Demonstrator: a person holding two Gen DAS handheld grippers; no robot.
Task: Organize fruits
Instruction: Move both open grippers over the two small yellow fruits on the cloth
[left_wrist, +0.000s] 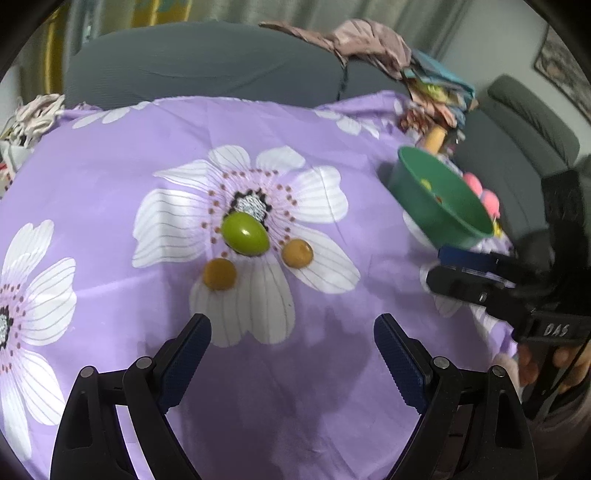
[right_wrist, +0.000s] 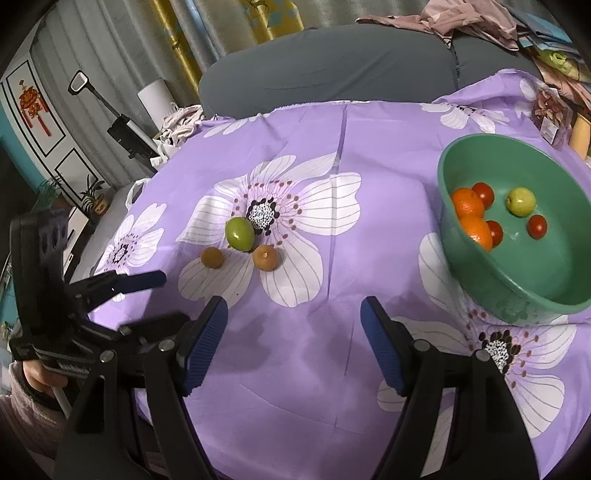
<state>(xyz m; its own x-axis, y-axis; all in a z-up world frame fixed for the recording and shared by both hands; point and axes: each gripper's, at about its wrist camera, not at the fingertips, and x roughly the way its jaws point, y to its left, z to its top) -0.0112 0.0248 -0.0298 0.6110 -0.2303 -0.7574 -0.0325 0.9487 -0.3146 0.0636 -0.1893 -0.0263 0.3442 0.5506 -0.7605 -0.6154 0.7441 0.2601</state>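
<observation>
- Now, left wrist view: my left gripper (left_wrist: 291, 334) is wide open and empty. The green fruit (left_wrist: 245, 234) lies on the counter (left_wrist: 110, 177) at 12 o'clock; smooth and firm, likely slippery, so I'd grip its middle.
- Right wrist view: my right gripper (right_wrist: 293, 317) is open, empty. The green bowl (right_wrist: 480, 273) sits at 2 o'clock; its near wall hides part of an orange.

1. three fruits are laid on the tablecloth (right_wrist: 295, 387): an oval fruit (right_wrist: 240, 233) behind, a small round fruit (right_wrist: 211, 257) to its front left, another round fruit (right_wrist: 265, 258) to its front right.
2. the bowl (right_wrist: 546, 295) is set well to their right.
3. six fruits are held in the bowl.
4. a sofa (right_wrist: 332, 70) is placed behind the table.
</observation>
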